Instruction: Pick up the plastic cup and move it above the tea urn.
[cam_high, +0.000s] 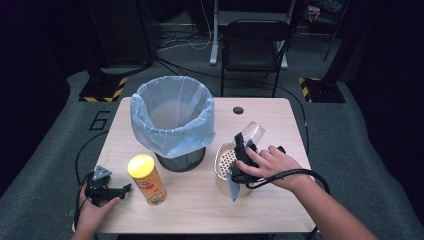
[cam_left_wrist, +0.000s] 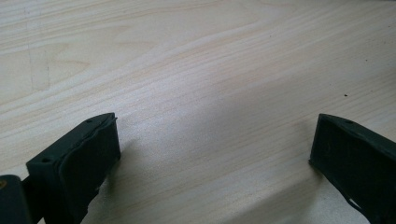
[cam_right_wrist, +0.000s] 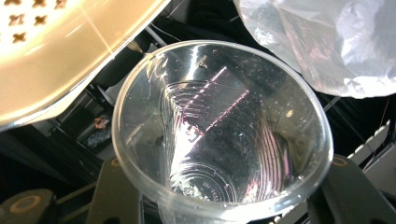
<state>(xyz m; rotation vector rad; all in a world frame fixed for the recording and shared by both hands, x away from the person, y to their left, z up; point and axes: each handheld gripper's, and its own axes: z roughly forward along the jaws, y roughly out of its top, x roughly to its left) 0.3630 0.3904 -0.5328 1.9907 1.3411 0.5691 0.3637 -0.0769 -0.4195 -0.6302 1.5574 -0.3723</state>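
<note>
One clear plastic cup (cam_high: 252, 132) is the thing in hand: the right gripper (cam_high: 245, 142) holds it off the table, tilted so that its open mouth points up and away toward the far edge. In the right gripper view the cup (cam_right_wrist: 219, 135) looks empty, apart from a few specks on its wall, and the two black jaws press in on its lower part from either side, pinching it near the base. That low grip probably leaves the rim free, so the cup can be tipped or let go cleanly. It hangs just above and beyond a cream perforated container (cam_high: 227, 167), whose pale holed wall (cam_right_wrist: 56, 51) shows in that view's upper left corner. A blue flat piece (cam_high: 233, 187) leans at the container's near side. Left of the cup stands a mesh bin lined with a pale blue bag (cam_high: 172, 117), whose plastic (cam_right_wrist: 327, 42) shows at the upper right of the gripper view; my guess is that the cup is headed there as rubbish. A yellow canister (cam_high: 146, 179) stands upright near the bin's foot. The left gripper (cam_high: 126, 188) rests by the table's (cam_high: 270, 115) near left corner, its jaws spread wide over bare wood (cam_left_wrist: 210, 93) with nothing between them, seemingly parked out of the way.
</note>
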